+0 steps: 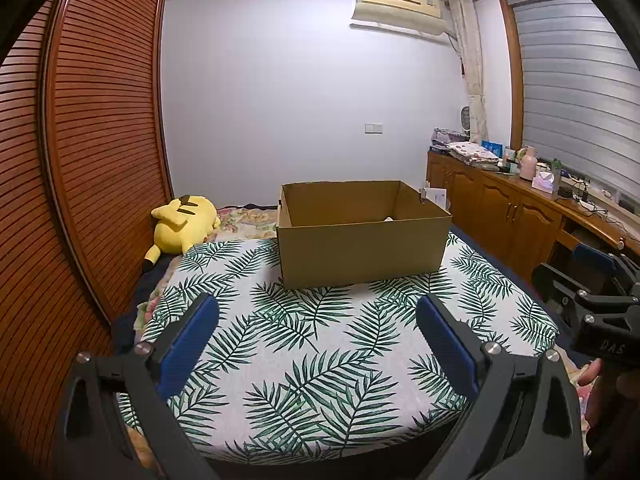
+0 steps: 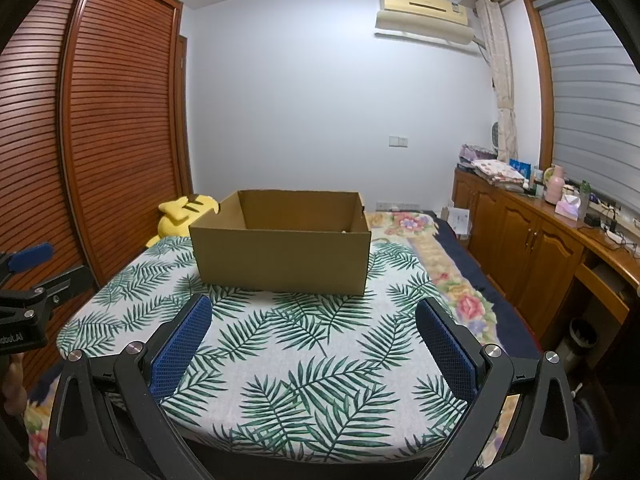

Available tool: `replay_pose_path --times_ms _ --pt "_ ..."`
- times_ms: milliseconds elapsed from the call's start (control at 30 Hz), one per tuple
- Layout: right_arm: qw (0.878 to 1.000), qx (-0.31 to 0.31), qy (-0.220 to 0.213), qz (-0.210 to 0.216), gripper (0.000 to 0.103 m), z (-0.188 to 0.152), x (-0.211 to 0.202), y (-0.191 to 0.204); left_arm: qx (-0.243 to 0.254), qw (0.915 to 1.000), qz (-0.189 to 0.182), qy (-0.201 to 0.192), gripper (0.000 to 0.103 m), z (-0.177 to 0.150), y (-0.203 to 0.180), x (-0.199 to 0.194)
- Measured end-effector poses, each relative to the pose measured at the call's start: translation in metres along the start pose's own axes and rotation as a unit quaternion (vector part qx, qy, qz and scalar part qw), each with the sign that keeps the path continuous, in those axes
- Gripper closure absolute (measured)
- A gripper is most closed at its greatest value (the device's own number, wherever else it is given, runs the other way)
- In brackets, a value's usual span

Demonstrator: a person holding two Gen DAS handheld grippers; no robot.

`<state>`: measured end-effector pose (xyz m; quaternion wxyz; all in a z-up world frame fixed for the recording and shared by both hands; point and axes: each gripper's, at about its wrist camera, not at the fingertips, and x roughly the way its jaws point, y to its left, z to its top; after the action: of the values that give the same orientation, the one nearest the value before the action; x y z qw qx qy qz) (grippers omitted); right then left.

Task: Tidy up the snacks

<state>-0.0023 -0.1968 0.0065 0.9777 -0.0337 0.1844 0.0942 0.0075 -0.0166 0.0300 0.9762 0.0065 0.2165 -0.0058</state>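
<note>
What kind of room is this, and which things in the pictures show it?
Most likely a bedroom in a home. A bed with floral bedding fills the floor, a yellow plush toy lies on it beside a slatted wooden wardrobe, and an air conditioner hangs on the wall.

The cardboard box (image 1: 362, 240) is plain brown, inside and outside. It stands on a white cloth (image 1: 312, 344) with a pattern of green palm leaves. Beside it lies a yellow plush toy (image 1: 182, 222) with black stripes on the back. The bed cover (image 2: 448, 276) has pink and yellow flowers on a dark blue ground. Each gripper, left (image 1: 318, 344) and right (image 2: 314, 344), is black with blue pads (image 2: 182, 354) of a fine grid texture. The slatted wardrobe door (image 1: 100, 140) is red-brown, the wall (image 1: 300, 100) pale lilac-white, the low cupboards (image 2: 520, 248) honey brown.
</note>
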Motion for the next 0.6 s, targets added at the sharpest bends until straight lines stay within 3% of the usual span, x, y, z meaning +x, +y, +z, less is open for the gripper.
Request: replay_pose_path --times_ms 600 --pt "1.0 0.001 0.001 -0.002 0.0 0.0011 -0.0035 -0.0023 0.0 1.0 0.0 -0.001 0.003 -0.0002 -0.0004 -0.0008"
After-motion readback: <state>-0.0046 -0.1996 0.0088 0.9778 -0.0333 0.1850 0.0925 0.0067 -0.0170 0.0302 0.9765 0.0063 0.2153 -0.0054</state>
